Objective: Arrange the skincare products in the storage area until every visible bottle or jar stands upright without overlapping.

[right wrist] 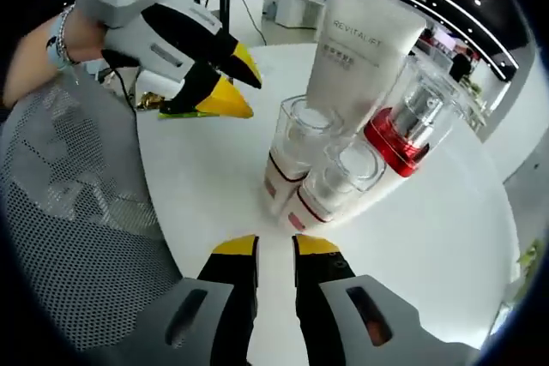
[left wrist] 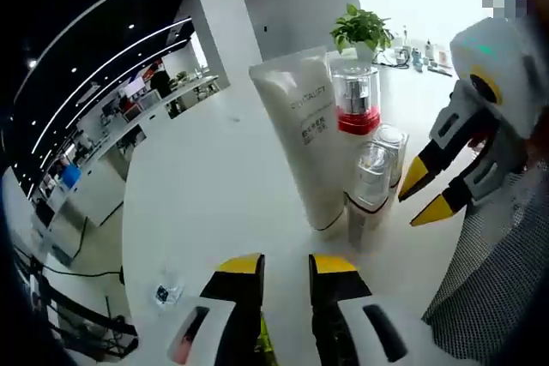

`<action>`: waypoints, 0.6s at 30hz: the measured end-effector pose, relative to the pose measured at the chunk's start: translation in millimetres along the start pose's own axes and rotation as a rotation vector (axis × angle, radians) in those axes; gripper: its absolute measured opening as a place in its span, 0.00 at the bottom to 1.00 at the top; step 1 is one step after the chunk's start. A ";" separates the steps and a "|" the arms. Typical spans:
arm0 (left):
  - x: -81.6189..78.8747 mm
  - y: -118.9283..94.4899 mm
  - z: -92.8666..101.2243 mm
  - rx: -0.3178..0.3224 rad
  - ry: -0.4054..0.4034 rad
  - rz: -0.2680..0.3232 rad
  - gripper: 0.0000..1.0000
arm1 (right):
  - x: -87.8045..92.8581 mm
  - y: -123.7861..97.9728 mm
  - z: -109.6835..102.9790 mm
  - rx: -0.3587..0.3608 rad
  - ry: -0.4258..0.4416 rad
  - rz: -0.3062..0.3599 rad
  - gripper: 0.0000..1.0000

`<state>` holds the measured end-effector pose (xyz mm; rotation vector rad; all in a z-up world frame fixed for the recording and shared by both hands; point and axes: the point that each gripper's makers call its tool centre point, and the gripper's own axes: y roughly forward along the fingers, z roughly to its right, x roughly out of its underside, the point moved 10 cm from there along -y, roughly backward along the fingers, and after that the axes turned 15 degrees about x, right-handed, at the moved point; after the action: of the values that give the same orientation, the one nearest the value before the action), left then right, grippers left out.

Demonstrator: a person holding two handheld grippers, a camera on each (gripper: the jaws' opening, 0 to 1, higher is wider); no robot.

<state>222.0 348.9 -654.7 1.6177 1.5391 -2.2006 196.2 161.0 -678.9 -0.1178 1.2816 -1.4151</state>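
Observation:
Several skincare products stand upright in a tight cluster on the white table (left wrist: 214, 177). A tall white tube (left wrist: 300, 126) (right wrist: 356, 49) stands on its cap. Beside it is a clear-capped bottle with a red band (left wrist: 356, 100) (right wrist: 412, 126). Two small clear-capped bottles (left wrist: 371, 182) (left wrist: 392, 147) stand in front, touching each other (right wrist: 300, 143) (right wrist: 339, 182). My left gripper (left wrist: 287, 267) (right wrist: 236, 85) is slightly open, empty, short of the cluster. My right gripper (right wrist: 274, 250) (left wrist: 426, 195) is slightly open too, its tips close beside the small bottles.
A potted plant (left wrist: 362, 27) and small items (left wrist: 420, 53) sit at the table's far end. A small clear object (left wrist: 167, 291) lies near the table's edge. A flat green-gold packet (right wrist: 159, 105) lies under the left gripper. A person's mesh-patterned clothing (right wrist: 77, 212) borders the table.

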 end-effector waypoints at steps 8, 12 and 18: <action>9.7 -45.2 -8.9 -0.192 -0.253 0.123 0.22 | -7.3 -3.1 -12.0 -0.016 -0.157 0.072 0.14; 16.8 -54.9 -1.1 -0.267 -0.197 0.131 0.22 | -13.6 -6.5 -14.2 0.001 -0.185 0.132 0.13; 30.0 -54.4 -15.0 -0.335 -0.225 0.118 0.22 | -15.0 -4.3 -20.0 -0.007 -0.226 0.146 0.13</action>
<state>191.0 402.5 -639.0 1.2813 1.5958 -1.8663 184.6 183.2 -675.1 -0.1801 1.0871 -1.2349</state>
